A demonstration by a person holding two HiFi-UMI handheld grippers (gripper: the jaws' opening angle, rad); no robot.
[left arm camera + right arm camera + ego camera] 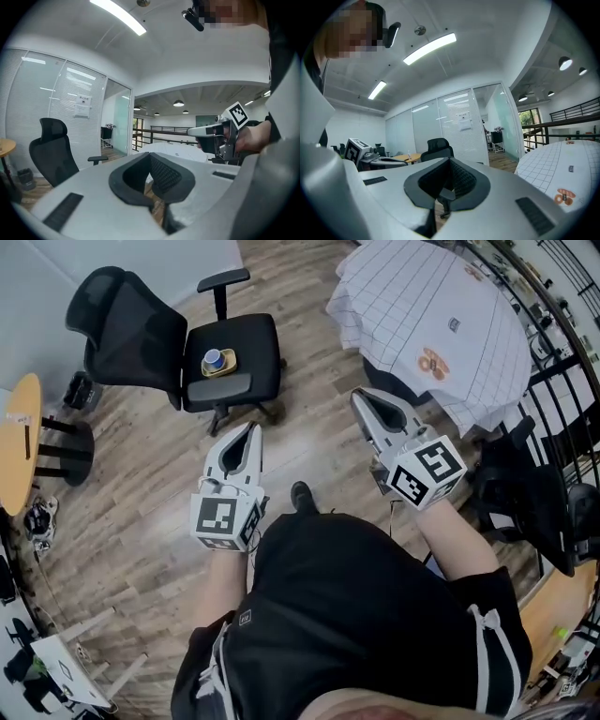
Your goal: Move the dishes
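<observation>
On the seat of a black office chair [253, 343], up-frame of the person in the head view: a yellow dish [228, 365] lying flat, with a blue-and-white cup [214, 358] standing upright in it, mouth turned straight up. Looks slightly wider across the picture than up it, but too small to give a sure long axis; cup handle not made out either. Sits toward the seat's lower side in the picture, just beside the grey armrest pad [220, 388], touched by neither tool.

Below the chair in the picture, left gripper [251, 430] held out over the wood floor [141, 484], long body pointing up-frame toward the chair's base, well short of the dish. Clenched on nothing: in the left gripper view, black pads meeting at the tip with only floor showing behind them.

Further right, right gripper [360, 397], long body angled up and a little leftward, tip near the hanging hem of a white checked cloth over a round table [412, 296]. Likewise squeezed shut and empty in the right gripper view, pads together.

Both tools roughly level, side by side, apart from each other, with the person's black shoe [301, 495] on the floor between their rear ends.

At the left edge, part of a round wooden table [19, 442]; at the right, a second dark chair [525, 493].
</observation>
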